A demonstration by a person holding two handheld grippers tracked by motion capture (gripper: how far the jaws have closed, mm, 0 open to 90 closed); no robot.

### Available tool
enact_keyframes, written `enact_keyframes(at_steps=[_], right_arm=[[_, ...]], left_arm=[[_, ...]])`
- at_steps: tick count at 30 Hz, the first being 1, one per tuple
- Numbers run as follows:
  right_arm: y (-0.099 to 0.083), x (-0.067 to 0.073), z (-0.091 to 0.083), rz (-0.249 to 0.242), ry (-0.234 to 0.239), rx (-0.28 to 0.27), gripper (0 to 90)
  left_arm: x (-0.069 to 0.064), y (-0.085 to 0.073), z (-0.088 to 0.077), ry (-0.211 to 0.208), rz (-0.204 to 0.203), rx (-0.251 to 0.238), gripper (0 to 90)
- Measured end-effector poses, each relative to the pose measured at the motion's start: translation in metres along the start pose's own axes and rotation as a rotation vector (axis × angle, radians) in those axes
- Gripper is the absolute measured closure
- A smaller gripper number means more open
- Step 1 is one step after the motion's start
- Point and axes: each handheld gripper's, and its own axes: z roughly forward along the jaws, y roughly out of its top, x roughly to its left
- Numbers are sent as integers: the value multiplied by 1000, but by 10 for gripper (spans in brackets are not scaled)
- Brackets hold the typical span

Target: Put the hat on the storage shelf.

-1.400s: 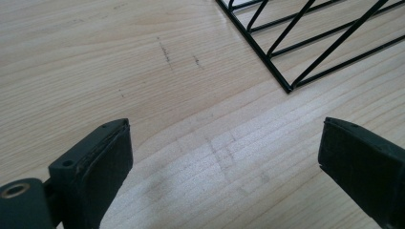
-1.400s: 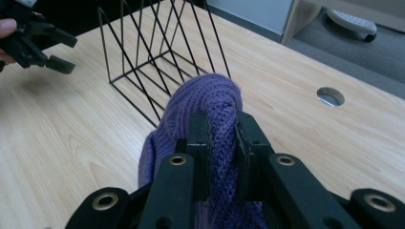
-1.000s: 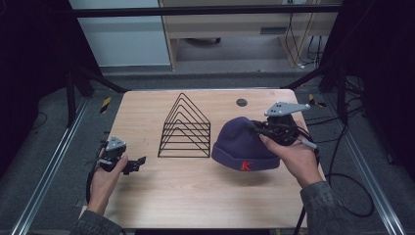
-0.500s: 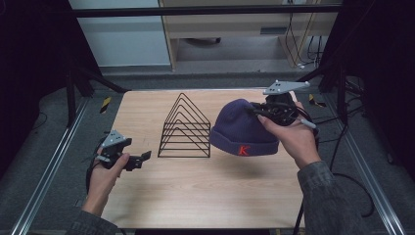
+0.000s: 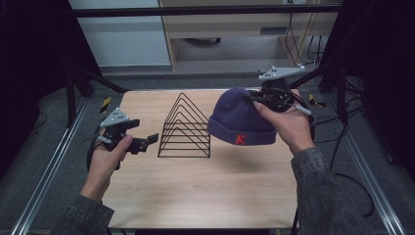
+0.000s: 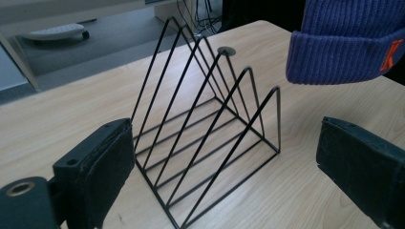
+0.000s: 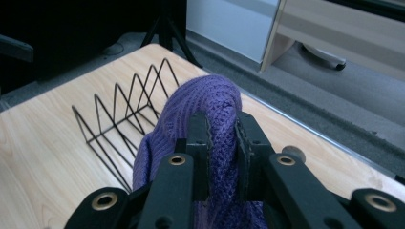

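Right gripper (image 5: 255, 99): jaws clenched on a fold of the purple hat (image 5: 241, 119), its lower half hidden behind the gripper body in the right gripper view. Hat hangs clear of the wooden table (image 5: 205, 191), just right of the black wire rack (image 5: 186, 128). Left gripper (image 5: 147, 141): jaws spread, empty, facing the rack. Small dark disc (image 6: 226, 50) behind rack, unclear. Grey floor, pale cabinet (image 5: 128, 41) beyond.
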Motion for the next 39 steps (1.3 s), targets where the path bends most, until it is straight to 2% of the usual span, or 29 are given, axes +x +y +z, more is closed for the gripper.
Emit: enact_keyframes(at_steps=[6, 11, 14, 16, 18, 22, 25, 26, 29, 30, 32, 35, 39], right_arm=[[11, 3, 3, 2, -12, -3, 783], [21, 6, 5, -11, -14, -9, 783], [27, 8, 3, -11, -15, -21, 783], [31, 9, 2, -14, -16, -24, 783], [35, 10, 2, -18, -18, -25, 783], [43, 15, 7, -21, -20, -16, 782], [49, 22, 11, -26, -10, -23, 783], [52, 24, 12, -26, -3, -29, 783], [58, 27, 14, -33, 3, -35, 783], [64, 30, 16, -38, 11, -45, 782], [70, 33, 17, -40, 16, -54, 782], [78, 37, 18, -51, 22, -63, 783], [86, 43, 24, -60, 35, -70, 783]], left_arm=[[3, 20, 4, -12, -1, 1, 67], [2, 34, 6, -35, 38, 35, 69], [3, 43, 0, -25, 41, 15, 69], [4, 48, -3, -38, 36, -1, 69], [4, 51, -3, -35, 42, -1, 69], [6, 56, 2, -2, 40, 35, 89], [3, 61, 1, -44, 30, 10, 91], [3, 62, 1, -51, 38, 10, 91], [1, 65, 1, -55, 47, 8, 92], [0, 67, 1, -57, 54, 9, 94], [0, 69, 2, -73, 60, 6, 105], [-2, 70, 4, -76, 59, -5, 112], [-3, 71, 10, -86, 79, 13, 114]])
